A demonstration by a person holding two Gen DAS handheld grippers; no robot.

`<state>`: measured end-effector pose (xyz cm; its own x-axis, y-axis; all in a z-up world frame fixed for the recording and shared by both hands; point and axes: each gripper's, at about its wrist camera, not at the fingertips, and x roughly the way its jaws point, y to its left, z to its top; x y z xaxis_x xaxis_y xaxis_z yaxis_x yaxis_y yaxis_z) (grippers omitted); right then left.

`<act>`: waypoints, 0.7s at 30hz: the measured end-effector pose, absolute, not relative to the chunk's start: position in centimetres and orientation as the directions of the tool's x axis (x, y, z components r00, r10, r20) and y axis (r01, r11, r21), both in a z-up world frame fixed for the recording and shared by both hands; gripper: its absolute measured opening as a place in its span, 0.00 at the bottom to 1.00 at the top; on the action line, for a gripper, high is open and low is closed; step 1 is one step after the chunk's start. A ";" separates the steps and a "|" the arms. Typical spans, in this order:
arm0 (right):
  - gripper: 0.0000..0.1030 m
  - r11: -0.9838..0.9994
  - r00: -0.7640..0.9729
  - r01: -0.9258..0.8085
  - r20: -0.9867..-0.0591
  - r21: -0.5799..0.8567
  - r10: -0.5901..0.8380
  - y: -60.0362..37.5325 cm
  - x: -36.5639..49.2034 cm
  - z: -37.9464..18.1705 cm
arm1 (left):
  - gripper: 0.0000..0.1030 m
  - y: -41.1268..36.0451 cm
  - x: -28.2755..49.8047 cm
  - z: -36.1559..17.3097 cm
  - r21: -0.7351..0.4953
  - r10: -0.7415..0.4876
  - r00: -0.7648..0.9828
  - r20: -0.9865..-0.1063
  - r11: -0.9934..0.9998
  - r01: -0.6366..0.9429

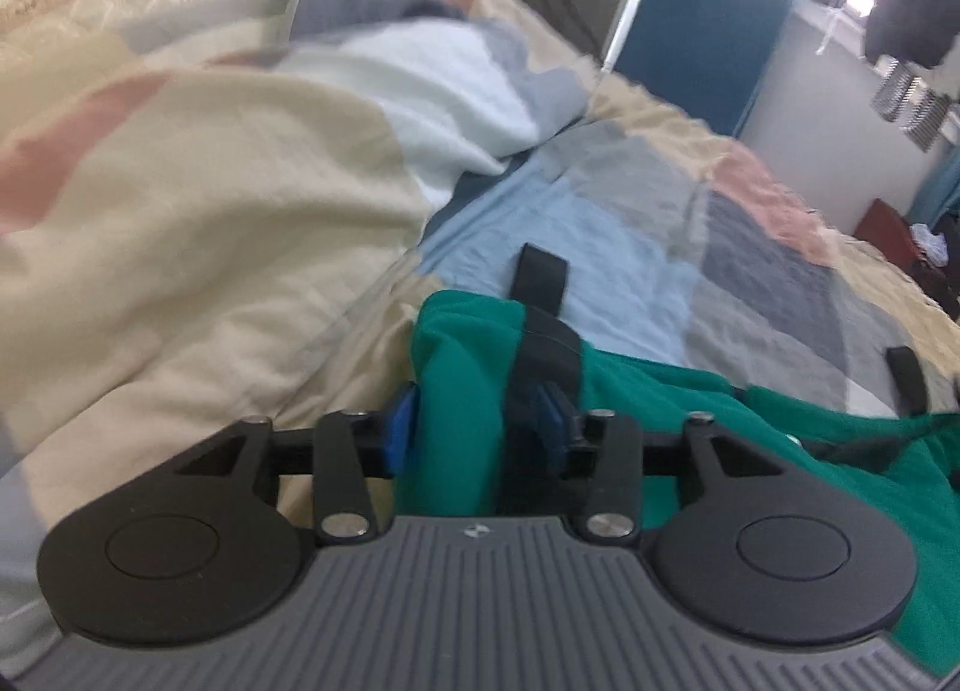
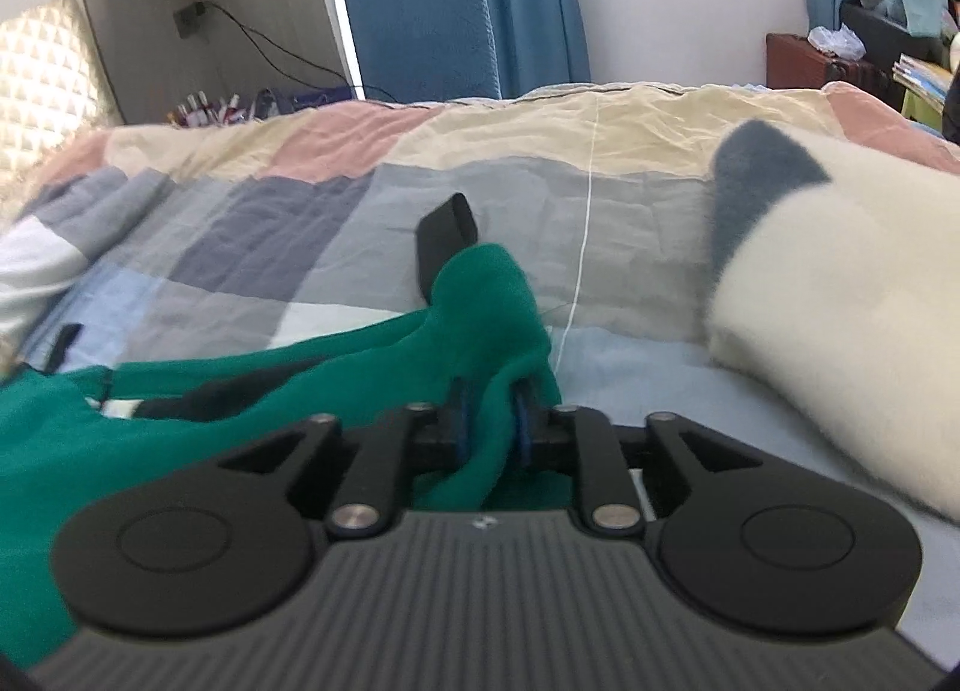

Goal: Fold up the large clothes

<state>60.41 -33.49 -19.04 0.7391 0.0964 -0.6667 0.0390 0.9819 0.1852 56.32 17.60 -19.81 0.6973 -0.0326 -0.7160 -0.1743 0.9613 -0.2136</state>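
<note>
A green garment [image 1: 690,409] lies on a patchwork bed cover [image 1: 600,223]. My left gripper [image 1: 480,355] is shut on a bunched edge of it; green cloth fills the gap between the blue pads and hides one finger. One black fingertip [image 1: 540,271] sticks out past the cloth. In the right wrist view the same garment [image 2: 240,391] stretches off to the left. My right gripper [image 2: 486,331] is shut on another bunched edge, with one black fingertip [image 2: 447,235] showing above the cloth. The right gripper's fingertip [image 1: 906,379] shows in the left wrist view.
A cream and blue folded blanket [image 2: 840,283] lies on the bed to the right. A bunched quilt [image 1: 210,181] rises on the left. A blue upright panel [image 2: 420,6], curtains and a wall stand beyond the bed. A quilted headboard [image 2: 42,60] is at far left.
</note>
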 end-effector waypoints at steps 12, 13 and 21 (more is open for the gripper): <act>0.54 0.964 0.807 -0.015 -0.566 0.266 0.169 -32.5 51.3 -11.4 | 0.48 13.0 45.2 -13.3 -0.190 -0.067 0.751 -0.657 0.978 -0.080; 0.54 0.962 0.809 -0.023 -0.560 0.272 0.178 -32.4 50.6 -10.9 | 0.48 12.3 44.3 -13.0 -0.195 -0.079 0.754 -0.653 0.979 -0.066; 0.54 0.934 0.783 -0.158 -0.535 0.321 0.316 -28.1 45.5 -9.9 | 0.48 6.2 39.9 -12.2 -0.197 -0.142 0.751 -0.645 0.980 0.016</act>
